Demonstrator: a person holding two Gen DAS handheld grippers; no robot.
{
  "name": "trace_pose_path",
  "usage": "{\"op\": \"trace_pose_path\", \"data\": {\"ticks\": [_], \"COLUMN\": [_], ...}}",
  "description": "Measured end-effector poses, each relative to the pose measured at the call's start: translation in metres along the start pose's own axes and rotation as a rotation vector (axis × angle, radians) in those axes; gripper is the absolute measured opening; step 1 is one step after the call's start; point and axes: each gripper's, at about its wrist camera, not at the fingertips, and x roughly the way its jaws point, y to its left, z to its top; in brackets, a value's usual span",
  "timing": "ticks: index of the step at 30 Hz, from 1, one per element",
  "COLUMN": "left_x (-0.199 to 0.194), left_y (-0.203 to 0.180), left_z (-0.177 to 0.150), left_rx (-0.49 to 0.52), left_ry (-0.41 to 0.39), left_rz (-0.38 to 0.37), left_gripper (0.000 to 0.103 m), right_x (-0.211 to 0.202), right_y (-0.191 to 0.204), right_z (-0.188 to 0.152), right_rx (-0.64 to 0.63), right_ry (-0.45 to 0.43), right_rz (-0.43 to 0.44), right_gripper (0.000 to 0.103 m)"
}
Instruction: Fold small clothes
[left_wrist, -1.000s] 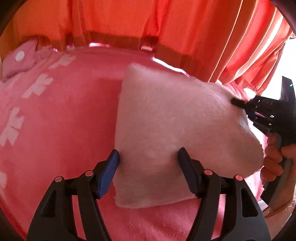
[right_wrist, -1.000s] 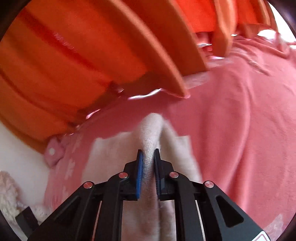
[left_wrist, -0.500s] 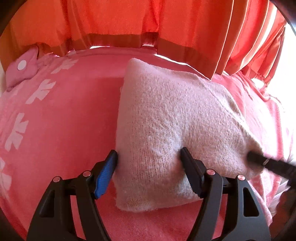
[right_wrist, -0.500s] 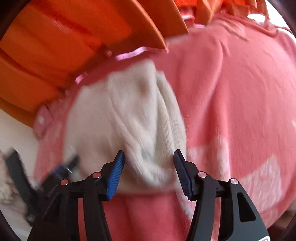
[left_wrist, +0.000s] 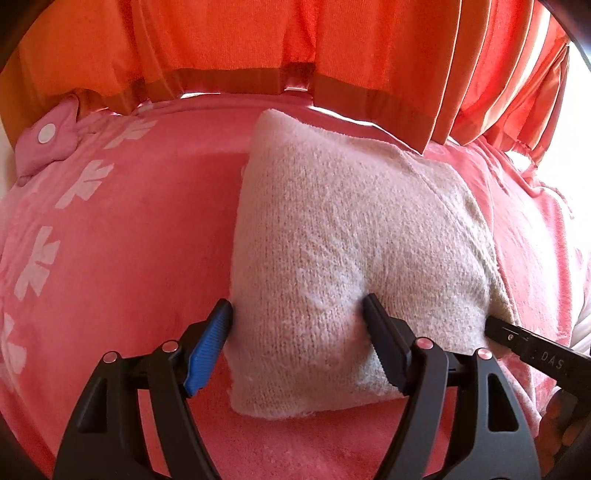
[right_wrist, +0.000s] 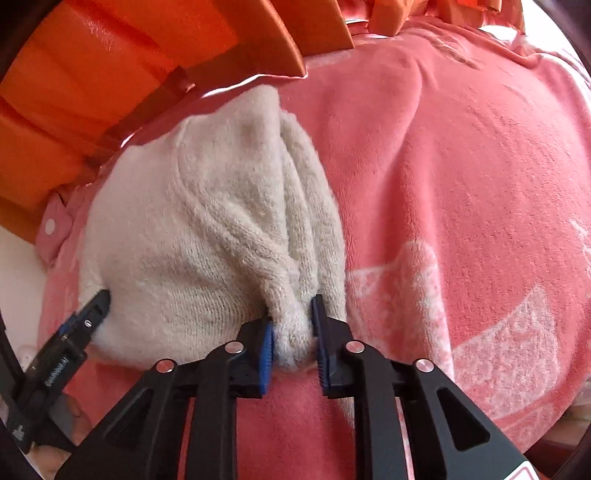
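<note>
A folded cream knitted garment (left_wrist: 343, 251) lies on a pink blanket (left_wrist: 129, 240); it also shows in the right wrist view (right_wrist: 207, 229). My left gripper (left_wrist: 299, 325) is open, its fingers straddling the garment's near left corner and pressing into it. My right gripper (right_wrist: 291, 328) is shut on a bunched fold at the garment's near right edge. The right gripper's tip (left_wrist: 517, 339) touches the garment's right corner in the left wrist view. The left gripper's tip (right_wrist: 88, 314) shows at the garment's left edge in the right wrist view.
Orange curtains (left_wrist: 295, 48) hang right behind the garment, and show again in the right wrist view (right_wrist: 110, 74). A small pink item with a white dot (left_wrist: 48, 140) lies at the blanket's far left. The blanket (right_wrist: 461, 184) has white flower prints.
My right gripper let go of the raised fold, came down open at the garment's near right edge, and has closed on a bunch of it. The left gripper has stayed put.
</note>
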Motion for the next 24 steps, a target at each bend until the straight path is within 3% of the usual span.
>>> {"op": "trace_pose_path", "data": {"ticks": [5,7,8,9,12,13,14,15,16,17,19,21,22,24], "left_x": [-0.017,-0.020,-0.020,-0.019,-0.019,-0.019,-0.019,-0.020,-0.022,-0.024,-0.029,-0.032,-0.033,-0.032], "left_y": [0.008,0.008,0.006,0.006,0.004,0.004,0.004,0.004,0.004,0.004,0.005,0.005,0.006,0.006], "left_z": [0.002,0.003,0.004,0.004,0.003,0.003,0.003,0.003,0.003,0.004,0.004,0.006,0.007,0.007], "left_rx": [-0.027,-0.017,-0.015,-0.012,-0.018,-0.023,-0.029,-0.036,-0.039,-0.040,-0.039,-0.038,-0.041,-0.043], "left_ry": [-0.016,-0.017,-0.014,-0.010,-0.006,-0.004,-0.002,-0.002,-0.005,-0.008,-0.020,-0.026,-0.030,-0.028], "left_rz": [-0.052,-0.047,-0.045,-0.048,-0.051,-0.052,-0.057,-0.064,-0.067,-0.069,-0.074,-0.072,-0.072,-0.069], "left_gripper": [0.070,0.071,0.071,0.071,0.071,0.071,0.071,0.071,0.071,0.071,0.071,0.071,0.072,0.073], "right_x": [-0.033,-0.041,-0.041,-0.034,-0.002,0.011,0.025,0.029,0.025,0.003,-0.036,-0.046,-0.037,0.012], "right_y": [-0.013,-0.011,-0.007,-0.002,0.011,0.012,0.017,0.023,0.029,0.037,0.038,0.031,0.025,0.011], "right_z": [0.008,0.019,0.029,0.041,0.067,0.071,0.076,0.078,0.080,0.083,0.080,0.076,0.074,0.070], "right_rx": [0.096,0.102,0.090,0.069,0.032,0.025,0.007,-0.010,-0.026,-0.051,-0.050,-0.033,-0.024,-0.007], "right_ry": [-0.142,-0.197,-0.214,-0.205,-0.091,-0.054,-0.016,-0.010,-0.030,-0.105,-0.212,-0.255,-0.233,-0.063], "right_rz": [0.126,0.124,0.096,0.080,0.061,0.063,0.057,0.067,0.065,0.104,0.238,0.254,0.219,0.056], "right_gripper": [0.032,0.038,0.049,0.056,0.056,0.056,0.042,0.022,0.021,0.018,0.015,0.015,0.015,0.015]}}
